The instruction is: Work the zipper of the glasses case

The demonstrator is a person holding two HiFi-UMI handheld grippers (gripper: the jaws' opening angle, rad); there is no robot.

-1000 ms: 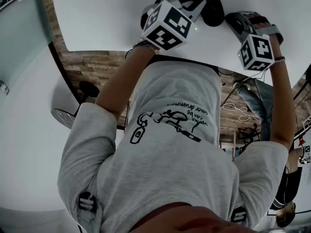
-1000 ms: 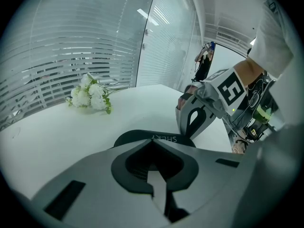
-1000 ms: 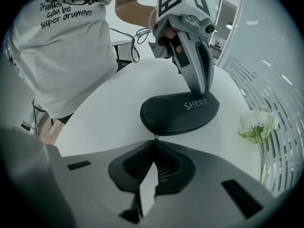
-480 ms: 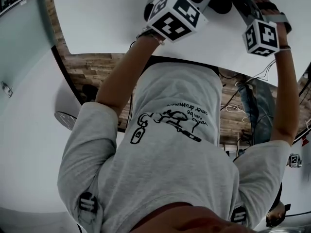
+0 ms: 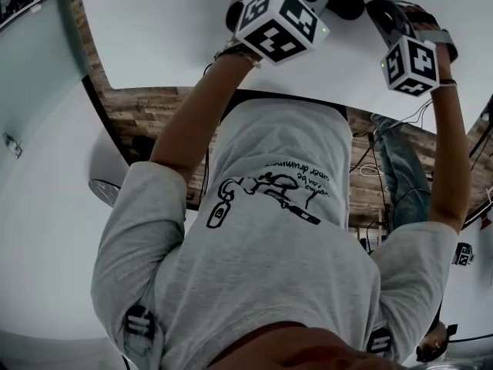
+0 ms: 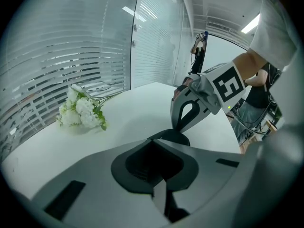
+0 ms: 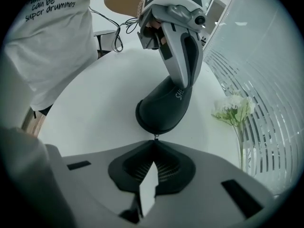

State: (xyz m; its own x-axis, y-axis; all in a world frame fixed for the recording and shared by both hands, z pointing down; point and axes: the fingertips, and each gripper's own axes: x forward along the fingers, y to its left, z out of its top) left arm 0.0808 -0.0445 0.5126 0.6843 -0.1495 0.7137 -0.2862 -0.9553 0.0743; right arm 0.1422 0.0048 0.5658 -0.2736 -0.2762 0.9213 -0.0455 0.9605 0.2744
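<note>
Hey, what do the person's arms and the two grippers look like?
The left gripper and right gripper are light grey plastic, with broad fingers and dark ribbed pads. Each carries a white cube of black square markers with a small green light. The person wears a pale grey short-sleeved T-shirt with black print.

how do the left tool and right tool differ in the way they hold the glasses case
The left tool clamps the dark body of the glasses case, while the right tool pinches only the small zipper pull. The left tool grips one end of the case, and the right tool works at the opposite end. Both are shut, on the same case.
</note>
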